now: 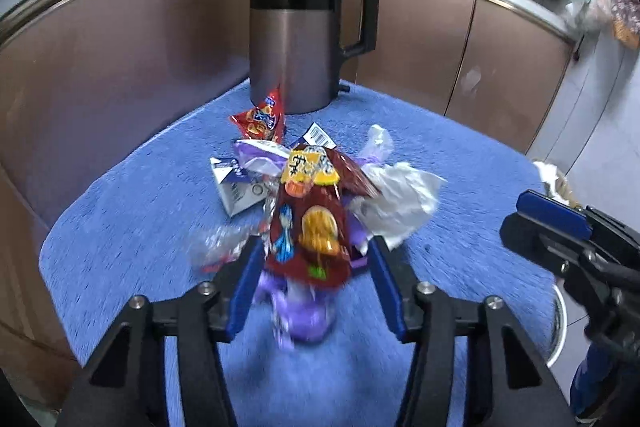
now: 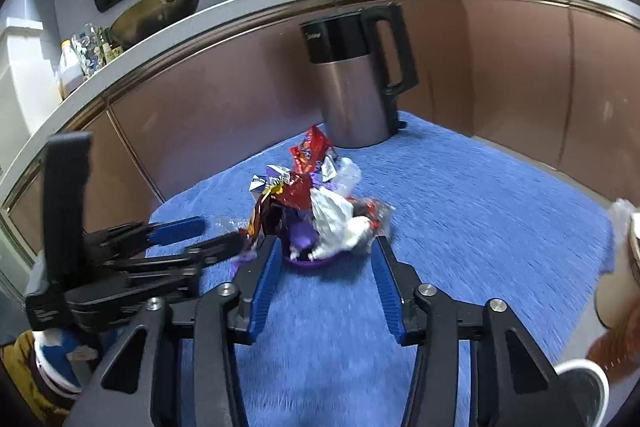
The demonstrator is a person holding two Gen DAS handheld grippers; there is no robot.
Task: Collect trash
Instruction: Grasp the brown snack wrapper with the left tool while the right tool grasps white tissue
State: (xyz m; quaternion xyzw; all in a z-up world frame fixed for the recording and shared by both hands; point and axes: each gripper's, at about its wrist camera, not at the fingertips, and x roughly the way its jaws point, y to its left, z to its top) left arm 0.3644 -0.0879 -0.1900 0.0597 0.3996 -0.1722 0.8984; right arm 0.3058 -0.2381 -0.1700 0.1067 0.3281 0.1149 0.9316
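Both tools come at the trash heap on the blue-covered desk from opposite sides to scoop it together: the left tool half-open around the red wrapper, the right tool half-open, gripping nothing.

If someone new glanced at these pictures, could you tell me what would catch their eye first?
Probably the colourful heap of snack wrappers in the middle of the blue fleecy cloth, with crumpled white paper on its right side. Behind it stands a tall metallic kettle with a black handle. The left gripper straddles the near end of the heap.
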